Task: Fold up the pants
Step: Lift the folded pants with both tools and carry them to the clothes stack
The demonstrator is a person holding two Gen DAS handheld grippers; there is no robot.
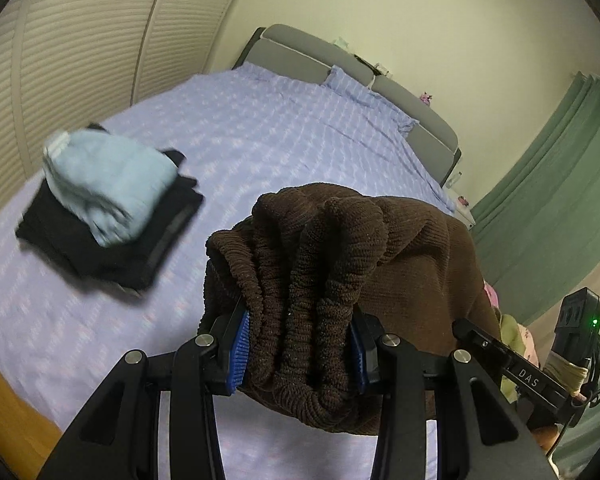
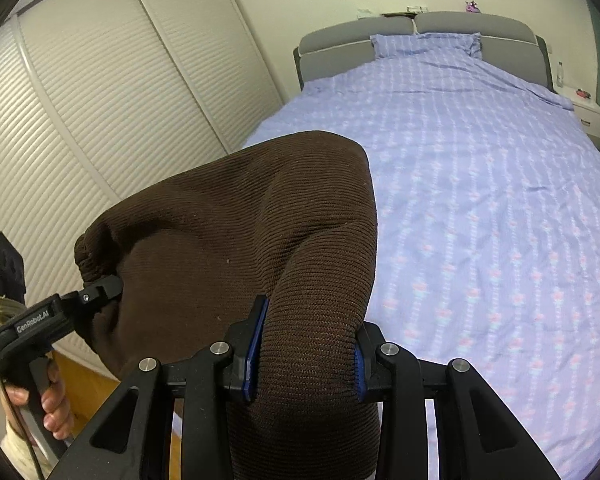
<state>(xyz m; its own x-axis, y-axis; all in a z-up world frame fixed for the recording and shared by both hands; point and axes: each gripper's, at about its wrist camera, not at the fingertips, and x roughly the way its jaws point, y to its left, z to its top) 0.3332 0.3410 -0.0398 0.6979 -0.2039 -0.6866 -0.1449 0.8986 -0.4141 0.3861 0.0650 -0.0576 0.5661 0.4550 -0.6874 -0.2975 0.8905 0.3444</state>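
Currently, the state of work, line by line:

Left gripper (image 1: 298, 346): its jaws are closed on a thick bunch of the brown pants (image 1: 340, 248), at the gathered elastic waist; the blue pads press the cloth from both sides.

Right gripper (image 2: 306, 356): its jaws are closed on another fold of the same pants, a smoother part of the ribbed cloth.

Pants position: they are lifted in the air between the two grippers, which are near each other; the cloth hangs down below both and hides much of the view just ahead.

Bed (image 2: 480, 200): the purple cover ahead of the right gripper is free and flat; the pants do not lie on it.

Finished stack (image 1: 108, 216): ahead and to the left of the left gripper, a light blue garment lies folded on black folded ones; these seem already done.

Done: the brown pants are picked up by two grips.

Left: it seems almost everything, namely spreading them on the bed, folding them, and probably adding them to the stack.
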